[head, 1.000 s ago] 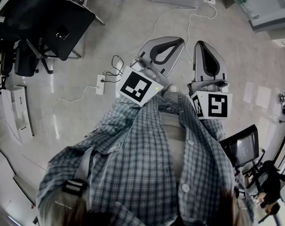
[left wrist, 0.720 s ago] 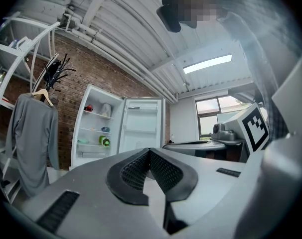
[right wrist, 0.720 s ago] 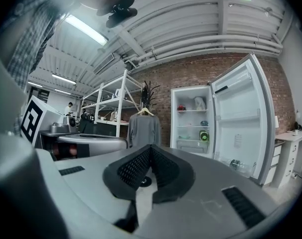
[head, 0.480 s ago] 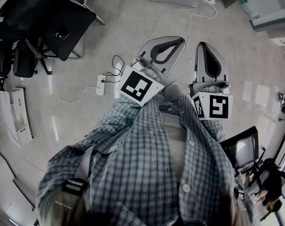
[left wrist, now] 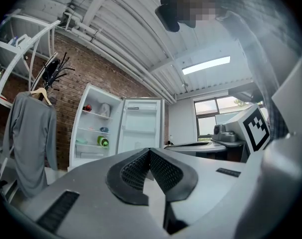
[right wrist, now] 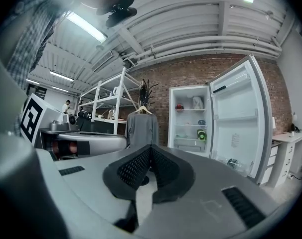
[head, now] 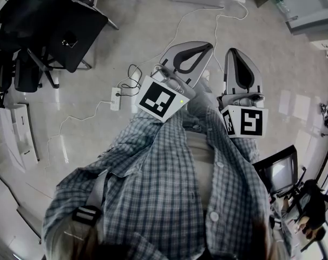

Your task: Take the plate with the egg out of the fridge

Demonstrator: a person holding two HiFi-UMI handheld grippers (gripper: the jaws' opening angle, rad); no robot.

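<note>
The white fridge (left wrist: pixel 98 128) stands open against the brick wall, some way ahead, its door (right wrist: pixel 238 123) swung wide. On a middle shelf lies a pale plate (right wrist: pixel 182 135); it is too small to tell an egg on it. A green item (left wrist: pixel 102 142), a blue bowl (left wrist: pixel 104 130) and a red thing (left wrist: pixel 87 107) sit on other shelves. My left gripper (left wrist: pixel 149 151) and right gripper (right wrist: pixel 151 147) are both shut and empty. In the head view the left gripper (head: pixel 203 47) and right gripper (head: pixel 234 53) are side by side before a plaid shirt (head: pixel 153 188).
A grey garment (right wrist: pixel 141 128) hangs on a hanger left of the fridge, beside a white shelving rack (right wrist: pixel 108 111). A white desk with drawers (right wrist: pixel 285 153) stands right of the door. On the floor are a power strip with cables (head: pixel 116 97) and black chairs (head: pixel 56 26).
</note>
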